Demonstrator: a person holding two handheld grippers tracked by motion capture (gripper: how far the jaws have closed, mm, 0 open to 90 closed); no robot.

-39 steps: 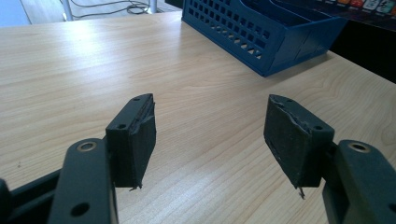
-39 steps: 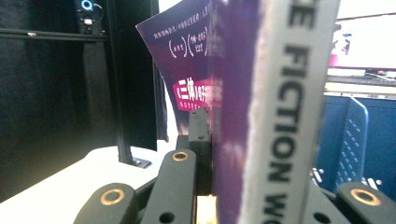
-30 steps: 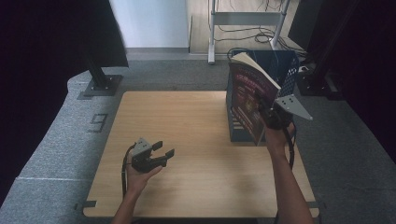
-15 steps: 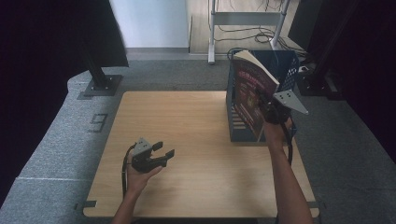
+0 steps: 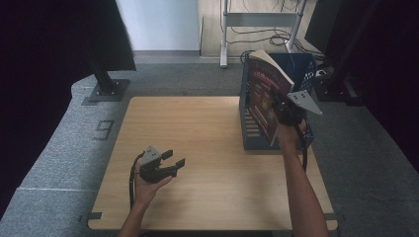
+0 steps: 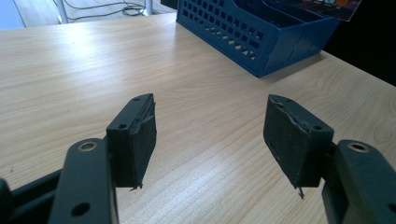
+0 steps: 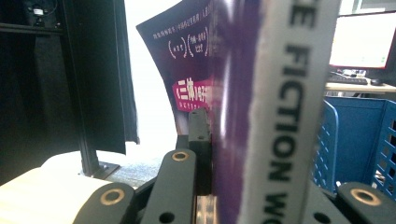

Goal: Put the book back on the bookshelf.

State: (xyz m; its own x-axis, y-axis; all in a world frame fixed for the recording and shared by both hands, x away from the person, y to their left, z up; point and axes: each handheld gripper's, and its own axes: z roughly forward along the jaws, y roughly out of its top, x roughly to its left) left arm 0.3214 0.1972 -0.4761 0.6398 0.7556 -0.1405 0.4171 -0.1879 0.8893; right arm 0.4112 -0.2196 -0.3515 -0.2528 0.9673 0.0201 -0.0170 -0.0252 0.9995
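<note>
A paperback book (image 5: 262, 94) with a dark purple cover stands tilted in the blue slotted file rack (image 5: 249, 133) at the table's right side. My right gripper (image 5: 282, 111) is shut on the book's near edge, above the rack. In the right gripper view the book (image 7: 280, 116) is clamped between the jaws, its white spine facing the camera. My left gripper (image 5: 173, 160) rests low over the front left of the table, open with nothing between its pads (image 6: 133, 140). The rack (image 6: 261, 37) lies well ahead of it.
The wooden table (image 5: 197, 123) has bare room between the left gripper and the rack. A black stand base (image 5: 104, 91) sits on the grey floor beyond the table's far left corner. A metal frame with cables (image 5: 262, 19) stands behind.
The right gripper, still holding the book, has shifted a little away from the person along the rack. The left gripper has stayed put.
</note>
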